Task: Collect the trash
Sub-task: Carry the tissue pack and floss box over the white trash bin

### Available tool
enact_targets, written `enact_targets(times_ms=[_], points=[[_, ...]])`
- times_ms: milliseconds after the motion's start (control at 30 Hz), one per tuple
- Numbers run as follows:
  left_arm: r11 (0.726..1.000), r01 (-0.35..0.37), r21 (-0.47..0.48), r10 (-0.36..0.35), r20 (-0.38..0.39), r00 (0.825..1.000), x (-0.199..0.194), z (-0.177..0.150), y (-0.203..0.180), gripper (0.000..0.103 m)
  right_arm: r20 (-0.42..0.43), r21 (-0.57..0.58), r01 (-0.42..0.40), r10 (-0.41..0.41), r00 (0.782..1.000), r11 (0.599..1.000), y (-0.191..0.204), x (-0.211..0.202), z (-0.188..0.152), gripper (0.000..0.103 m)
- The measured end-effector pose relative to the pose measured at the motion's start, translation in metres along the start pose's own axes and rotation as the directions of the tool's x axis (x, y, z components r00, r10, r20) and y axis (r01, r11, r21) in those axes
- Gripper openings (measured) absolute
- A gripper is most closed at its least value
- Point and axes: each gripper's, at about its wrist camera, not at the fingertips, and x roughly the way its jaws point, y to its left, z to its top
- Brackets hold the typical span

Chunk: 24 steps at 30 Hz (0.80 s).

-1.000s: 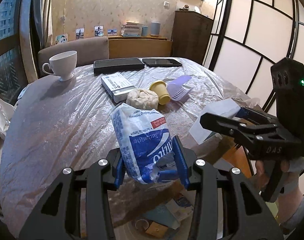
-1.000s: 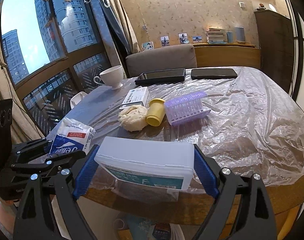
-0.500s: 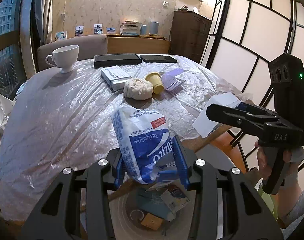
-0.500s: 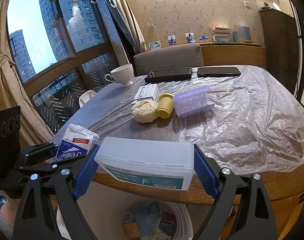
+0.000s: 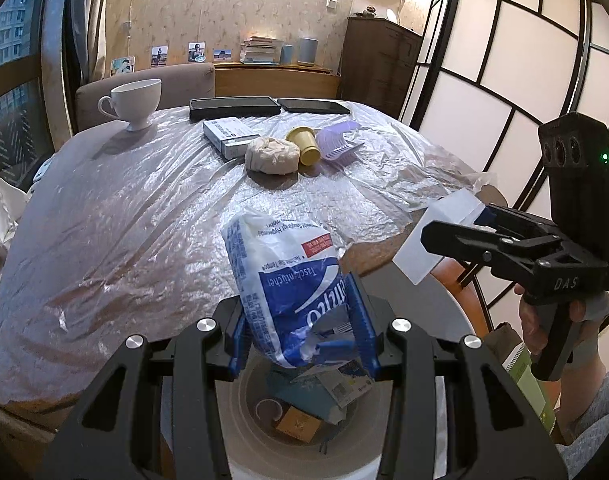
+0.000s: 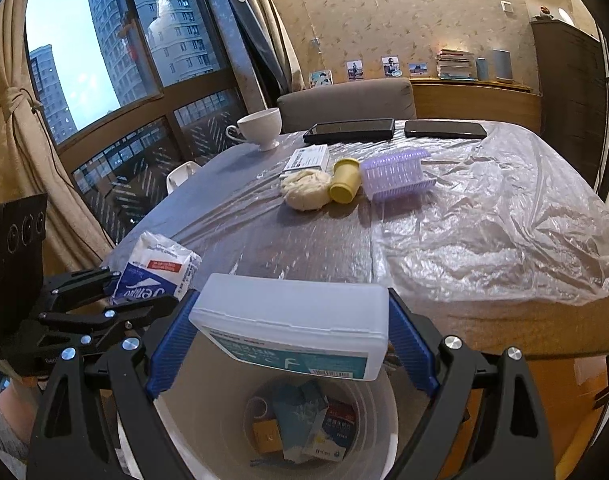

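My left gripper (image 5: 300,328) is shut on a blue-and-white tissue pack (image 5: 288,280), held in the air over a white bin (image 5: 240,412) below the table's edge. The same pack (image 6: 156,268) shows at the left of the right wrist view. My right gripper (image 6: 292,340) is shut on a white plastic box with a teal label (image 6: 292,320), also above the bin (image 6: 376,412), which holds several scraps of packaging. In the left wrist view that box (image 5: 436,236) shows at the right.
On the plastic-covered round table (image 5: 124,208) lie a crumpled paper ball (image 5: 271,155), a yellow cup (image 5: 304,145), a purple basket (image 5: 338,144), a white carton (image 5: 230,136), a teacup (image 5: 133,100) and two dark tablets (image 5: 232,106). A hand (image 5: 544,320) holds the right tool.
Both grippers have drawn back from the table with their loads. The table edge has receded and the bin below has come fully into view.
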Motion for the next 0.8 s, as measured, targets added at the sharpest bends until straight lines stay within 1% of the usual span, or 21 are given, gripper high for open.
enact_targets(times_ms=[267, 533, 800], points=[[1.0, 0.01, 0.005, -0.01, -0.004, 1.0, -0.01, -0.011, -0.003, 0.044, -0.027, -0.018, -0.002, 0.001, 1.0, 1.0, 0.005, -0.005, -0.013, 0.087], [1.0, 0.025, 0.003, -0.025, -0.036, 0.999, -0.012, -0.024, -0.006, 0.044, -0.057, -0.024, 0.004, -0.006, 0.998, 1.0, 0.006, -0.006, -0.026, 0.087], [1.0, 0.026, 0.014, -0.025, -0.059, 0.998, -0.011, -0.035, -0.013, 0.044, -0.083, -0.032, 0.005, -0.008, 0.997, 0.999, 0.009, -0.009, -0.038, 0.087]])
